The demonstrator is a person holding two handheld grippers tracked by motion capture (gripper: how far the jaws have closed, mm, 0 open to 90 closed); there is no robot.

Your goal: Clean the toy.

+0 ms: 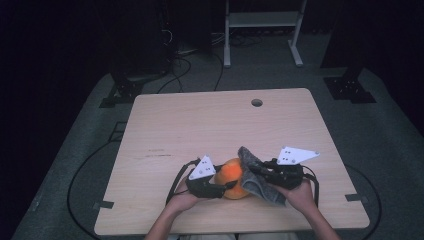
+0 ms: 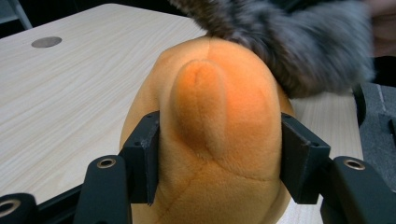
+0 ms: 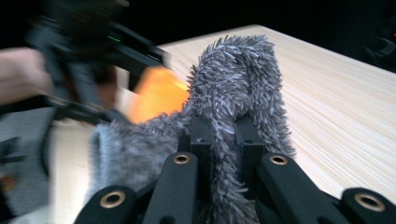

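Close-up, left claw [image 2: 219, 154] clamped on orange plush toy [image 2: 215, 121], right claw [image 3: 224, 140] pinching grey cloth [image 3: 238, 84].

Far half of the desk [image 1: 220, 120] lies bare apart from a round cable hole [image 1: 256, 102] near its back edge; passage there is free. Near the front edge, the orange plush toy [image 1: 233, 180] and grey shaggy cloth [image 1: 252, 172] touch each other, blocking the space between both hands.
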